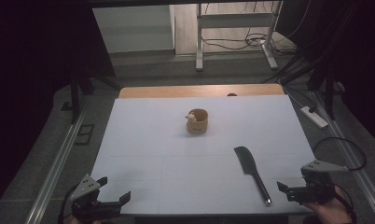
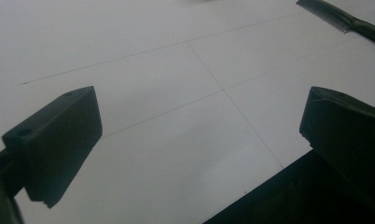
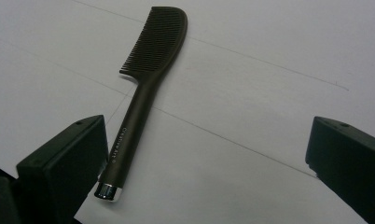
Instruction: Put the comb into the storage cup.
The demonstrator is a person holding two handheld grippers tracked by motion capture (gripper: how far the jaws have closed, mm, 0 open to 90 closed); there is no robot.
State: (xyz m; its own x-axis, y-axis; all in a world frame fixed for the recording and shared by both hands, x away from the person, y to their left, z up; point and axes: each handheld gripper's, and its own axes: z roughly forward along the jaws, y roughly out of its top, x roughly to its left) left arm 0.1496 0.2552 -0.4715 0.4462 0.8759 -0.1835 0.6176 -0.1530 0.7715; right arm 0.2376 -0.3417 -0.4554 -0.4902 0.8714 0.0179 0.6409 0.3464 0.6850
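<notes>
Both grippers wide open and empty at the table's near edge.
Black comb [image 3: 148,88] lies flat just beside right gripper [image 1: 288,190]; left gripper [image 1: 114,189] well apart; cup [image 1: 197,121] contents indistinct.

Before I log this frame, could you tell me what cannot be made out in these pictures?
- Cup, high view: its inside is hidden by its own wall; the small pale figure on its rim is too small to identify.
- Comb, left gripper view: cut off by the top and right edges.
- Lettering on the comb handle, right gripper view: too small to read.
</notes>
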